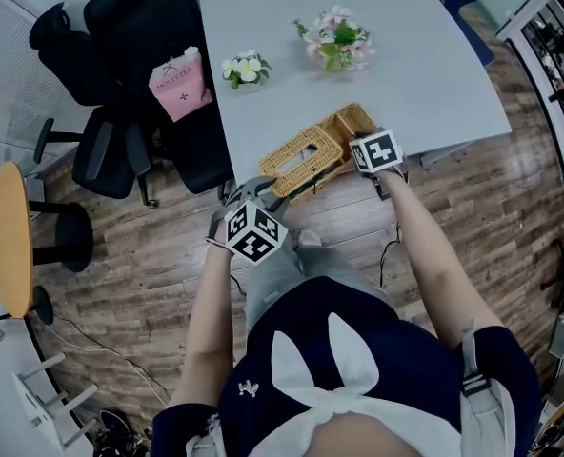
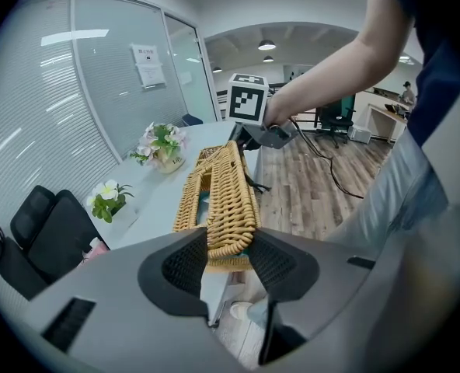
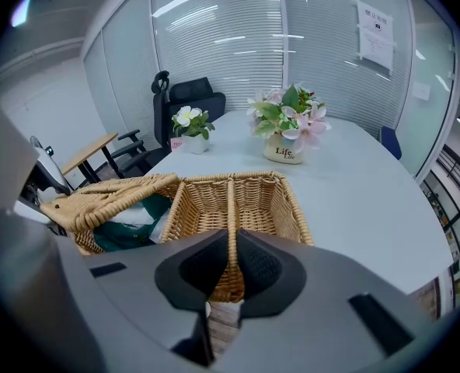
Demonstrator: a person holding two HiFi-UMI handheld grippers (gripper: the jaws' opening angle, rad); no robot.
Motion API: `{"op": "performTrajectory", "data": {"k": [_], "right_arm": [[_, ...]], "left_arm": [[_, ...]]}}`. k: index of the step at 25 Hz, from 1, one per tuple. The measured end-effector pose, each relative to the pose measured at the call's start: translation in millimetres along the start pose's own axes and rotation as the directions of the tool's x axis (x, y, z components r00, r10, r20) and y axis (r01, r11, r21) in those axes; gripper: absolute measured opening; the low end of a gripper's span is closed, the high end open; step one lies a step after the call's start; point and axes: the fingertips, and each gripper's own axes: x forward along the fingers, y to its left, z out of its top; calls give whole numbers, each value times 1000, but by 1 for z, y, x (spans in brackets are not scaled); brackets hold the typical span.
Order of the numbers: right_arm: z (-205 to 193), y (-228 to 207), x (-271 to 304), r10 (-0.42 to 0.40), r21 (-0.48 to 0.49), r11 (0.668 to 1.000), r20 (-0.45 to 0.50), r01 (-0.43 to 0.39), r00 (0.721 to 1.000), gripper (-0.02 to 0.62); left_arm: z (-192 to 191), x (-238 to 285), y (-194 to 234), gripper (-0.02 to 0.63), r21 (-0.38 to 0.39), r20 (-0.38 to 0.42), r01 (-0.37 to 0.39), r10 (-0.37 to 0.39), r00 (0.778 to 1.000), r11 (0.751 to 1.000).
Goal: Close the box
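Wicker box (image 1: pixel 312 150) at near table (image 1: pixel 406 55) edge: tilted lid (image 2: pixel 224 196) pinched in left gripper (image 2: pixel 228 253), near wall clamped in right gripper (image 3: pixel 231 264).

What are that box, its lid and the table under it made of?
The box and its lid look like woven wicker or rattan, tan and matt: braided strands and ribbed rims show plainly. The table has a smooth, pale grey top with a faint sheen, probably laminate or painted board. What lies under that surface cannot be told.
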Motion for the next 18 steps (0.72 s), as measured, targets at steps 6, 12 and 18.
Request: {"op": "performTrajectory", "data": {"k": [6, 12, 18], "right_arm": [[1, -1, 0, -5, -5, 1000, 5, 5, 1000, 41], [0, 0, -1, -17, -7, 1000, 14, 17, 1000, 41], [0, 0, -1, -20, -8, 1000, 17, 20, 1000, 41]], "left_arm": [[-3, 5, -4, 161, 47, -27, -3, 4, 1000, 999], [-6, 8, -9, 178, 78, -54, 2, 2, 999, 997], [-10, 12, -12, 185, 112, -79, 21, -12, 997, 993]]}}
